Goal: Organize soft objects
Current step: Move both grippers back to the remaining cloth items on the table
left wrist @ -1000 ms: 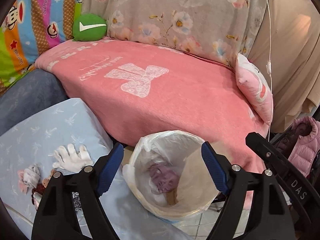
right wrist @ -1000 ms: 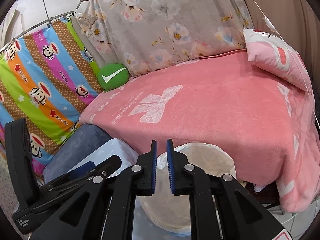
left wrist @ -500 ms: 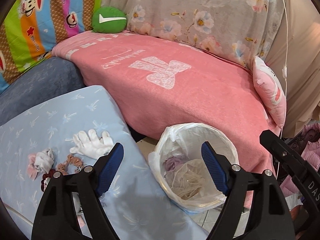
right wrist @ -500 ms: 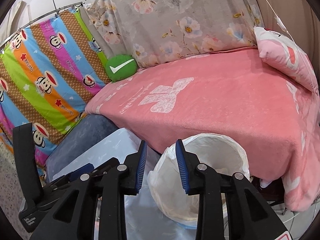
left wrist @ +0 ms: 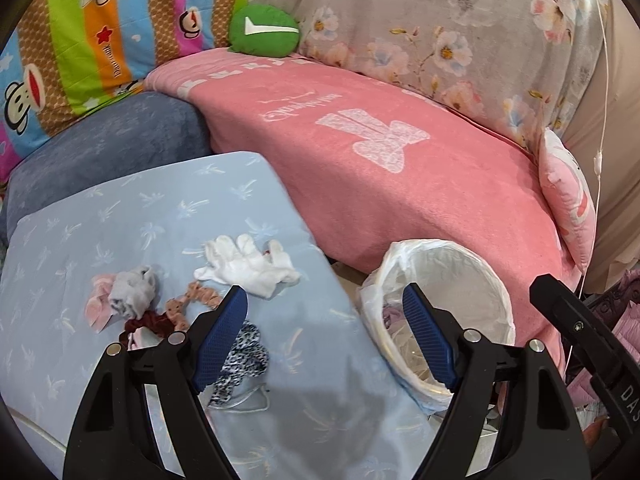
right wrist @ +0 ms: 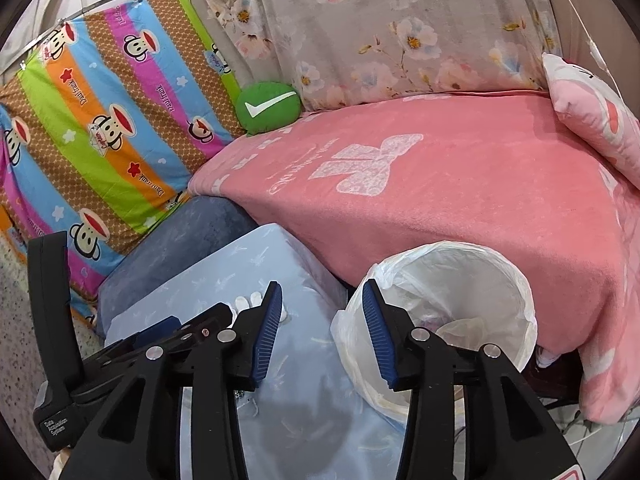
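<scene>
On a light blue cloth surface (left wrist: pixel 132 216) lie a white glove (left wrist: pixel 246 266), a grey-and-pink sock bundle (left wrist: pixel 122 292), brown and maroon scrunchies (left wrist: pixel 172 314) and a black-and-white patterned one (left wrist: pixel 240 358). My left gripper (left wrist: pixel 326 336) hangs open and empty above the cloth's right edge, beside the bag-lined white bin (left wrist: pixel 492 276), which holds a purple item (left wrist: pixel 390 314). My right gripper (right wrist: pixel 320 332) is open and empty between the cloth (right wrist: pixel 304 396) and the bin (right wrist: pixel 520 292). The white glove (right wrist: pixel 250 302) peeks out behind its left finger.
A pink blanket (left wrist: pixel 400 184) covers the sofa behind the bin. A green round cushion (left wrist: pixel 264 30), a striped monkey-print sheet (left wrist: pixel 80 40), a floral cloth (left wrist: pixel 440 32) and a pink pillow (left wrist: pixel 568 196) line the back. A blue-grey cushion (left wrist: pixel 104 148) sits left.
My right gripper went from shut to open. The left gripper swung left from over the bin toward the blue cloth, bringing more small items into view.
</scene>
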A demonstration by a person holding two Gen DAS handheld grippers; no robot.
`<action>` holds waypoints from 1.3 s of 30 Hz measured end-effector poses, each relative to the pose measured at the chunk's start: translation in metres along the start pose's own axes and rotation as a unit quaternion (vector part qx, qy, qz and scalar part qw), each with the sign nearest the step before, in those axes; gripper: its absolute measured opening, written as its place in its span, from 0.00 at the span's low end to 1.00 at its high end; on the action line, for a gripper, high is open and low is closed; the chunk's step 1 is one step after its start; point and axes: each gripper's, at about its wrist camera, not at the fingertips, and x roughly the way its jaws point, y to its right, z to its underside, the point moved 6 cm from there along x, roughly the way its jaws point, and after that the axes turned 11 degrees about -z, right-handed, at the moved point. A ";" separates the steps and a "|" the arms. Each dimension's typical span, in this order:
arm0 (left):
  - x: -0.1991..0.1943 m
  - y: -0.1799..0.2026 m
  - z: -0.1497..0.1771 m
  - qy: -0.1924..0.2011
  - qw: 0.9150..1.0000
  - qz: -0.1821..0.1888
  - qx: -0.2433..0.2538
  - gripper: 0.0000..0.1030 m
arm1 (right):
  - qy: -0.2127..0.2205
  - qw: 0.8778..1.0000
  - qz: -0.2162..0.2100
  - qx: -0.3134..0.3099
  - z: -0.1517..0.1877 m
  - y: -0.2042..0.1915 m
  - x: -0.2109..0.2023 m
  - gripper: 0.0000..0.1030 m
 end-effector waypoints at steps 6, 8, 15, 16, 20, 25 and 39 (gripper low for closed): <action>0.006 -0.031 0.011 -0.016 0.999 -0.016 -0.024 0.82 | -0.018 1.000 -0.006 -0.010 0.014 -0.018 0.011 0.45; 0.007 -0.043 0.016 -0.020 0.999 -0.021 -0.031 0.85 | -0.026 1.000 -0.007 -0.014 0.019 -0.024 0.016 0.46; 0.013 -0.086 0.035 -0.036 0.997 -0.043 -0.057 0.85 | -0.053 0.998 -0.015 -0.031 0.038 -0.045 0.033 0.46; 0.013 -0.092 0.039 -0.038 0.997 -0.047 -0.056 0.85 | -0.056 0.998 -0.016 -0.032 0.040 -0.047 0.036 0.46; 0.017 -0.116 0.053 -0.049 0.995 -0.064 -0.062 0.85 | -0.075 0.996 -0.023 -0.035 0.056 -0.058 0.048 0.46; 0.020 -0.148 0.068 -0.065 0.991 -0.076 -0.088 0.85 | -0.107 0.992 -0.040 -0.054 0.081 -0.080 0.067 0.46; 0.025 -0.200 0.092 -0.078 0.983 -0.114 -0.121 0.85 | -0.189 0.974 -0.086 -0.094 0.144 -0.136 0.135 0.43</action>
